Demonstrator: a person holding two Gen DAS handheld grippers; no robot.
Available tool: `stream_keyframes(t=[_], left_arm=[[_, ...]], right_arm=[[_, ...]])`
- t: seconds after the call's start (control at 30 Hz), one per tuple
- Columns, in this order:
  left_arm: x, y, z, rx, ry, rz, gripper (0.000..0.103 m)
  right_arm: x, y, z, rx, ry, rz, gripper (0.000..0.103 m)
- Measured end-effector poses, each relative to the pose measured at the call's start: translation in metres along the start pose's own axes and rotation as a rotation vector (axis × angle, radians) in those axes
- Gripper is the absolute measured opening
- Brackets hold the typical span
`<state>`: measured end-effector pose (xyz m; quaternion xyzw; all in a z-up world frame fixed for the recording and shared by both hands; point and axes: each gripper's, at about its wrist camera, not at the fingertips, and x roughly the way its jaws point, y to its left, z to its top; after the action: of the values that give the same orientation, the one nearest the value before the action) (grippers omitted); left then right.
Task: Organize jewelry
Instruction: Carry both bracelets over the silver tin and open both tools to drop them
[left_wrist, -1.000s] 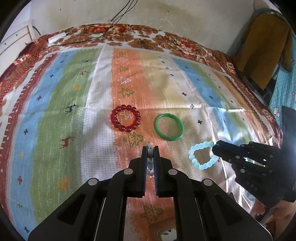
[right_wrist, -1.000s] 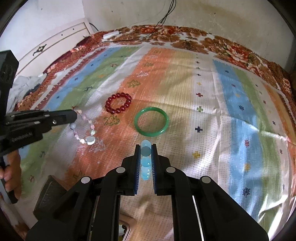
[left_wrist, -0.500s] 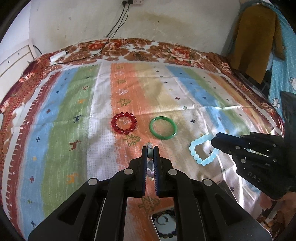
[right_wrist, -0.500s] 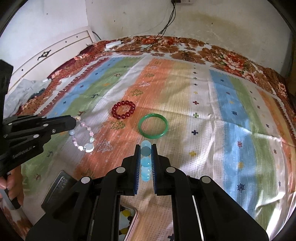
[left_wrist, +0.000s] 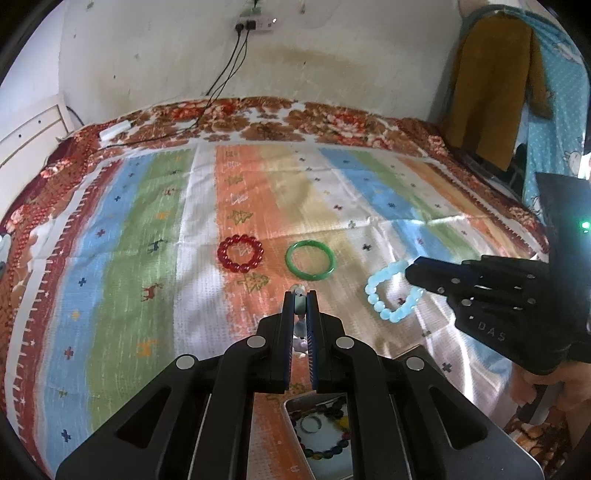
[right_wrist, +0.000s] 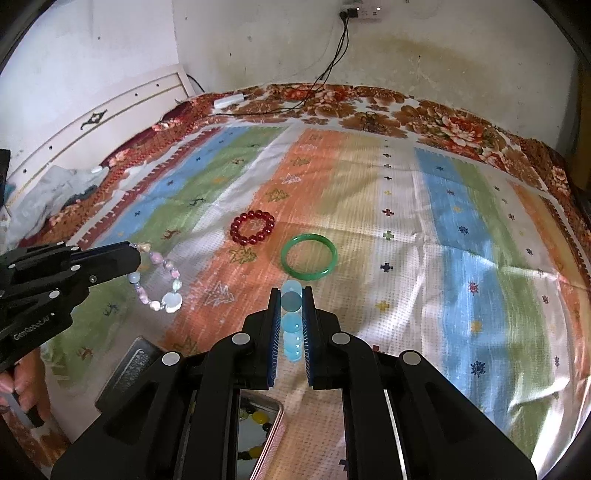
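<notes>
the left gripper (left_wrist: 300, 295) is pinching a pale pink and white bead bracelet (right_wrist: 159, 280), which hangs from its tips above the striped blanket (left_wrist: 129, 258). the right gripper (right_wrist: 291, 295) is pinching a light blue bead bracelet (left_wrist: 391, 295) and holds it up too. a red bead bracelet (left_wrist: 241, 254) and a green bangle (left_wrist: 312, 259) lie side by side on the blanket, and a tray (left_wrist: 321, 432) with more jewelry sits low, under the grippers.

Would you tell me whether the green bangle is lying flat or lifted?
Lying flat: the green bangle rests on the blanket, away from both grippers.
</notes>
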<state>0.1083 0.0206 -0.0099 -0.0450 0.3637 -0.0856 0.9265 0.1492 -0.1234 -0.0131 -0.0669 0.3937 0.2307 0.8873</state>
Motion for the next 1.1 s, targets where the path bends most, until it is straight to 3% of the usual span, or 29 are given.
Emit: stream_keyframes(t=[0.43,1.1], left_arm=[[-0.043,-0.029,-0.014,0.110,-0.158,-0.080,0.006],[-0.070,-0.033,-0.039,0.108,-0.208,-0.125,0.006]], right_arm=[[-0.026,0.007,-0.007,-0.010,-0.057,0.046,0.012],[-0.059,0.020,-0.036,-0.032,-0.089,0.126,0.012]])
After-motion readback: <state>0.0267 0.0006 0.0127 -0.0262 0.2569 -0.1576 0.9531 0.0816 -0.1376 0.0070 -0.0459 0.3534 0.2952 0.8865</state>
